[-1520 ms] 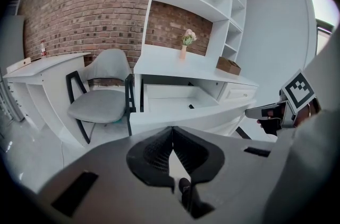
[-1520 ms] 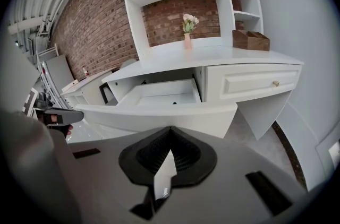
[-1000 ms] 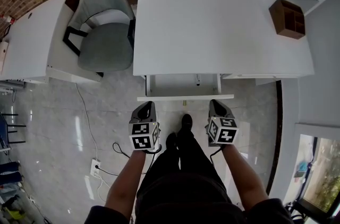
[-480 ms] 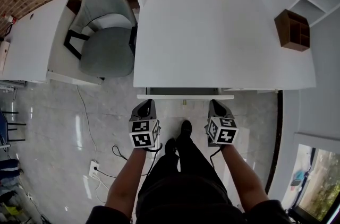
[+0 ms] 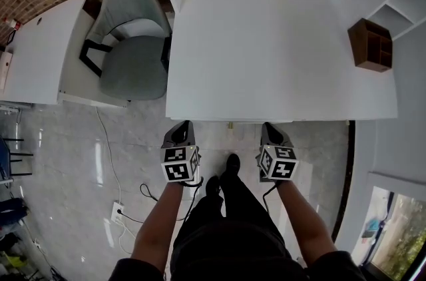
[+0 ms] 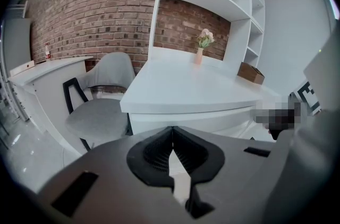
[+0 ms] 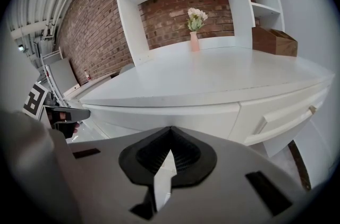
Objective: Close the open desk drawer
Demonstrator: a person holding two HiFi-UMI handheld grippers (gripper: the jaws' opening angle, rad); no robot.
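The drawer point(image 7: 175, 118) sits fully in, its front flush beneath the bench point(image 5: 266, 40) edge. The left hand-held gripper point(image 5: 180, 128) and right hand-held gripper point(image 5: 269, 130) point at that front with jaws pressed together and holding nothing, evidently serving as blunt pushers. The task appears complete.

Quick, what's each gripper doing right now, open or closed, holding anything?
Left gripper: closed, nothing between its jaws.
Right gripper: closed, nothing between its jaws.
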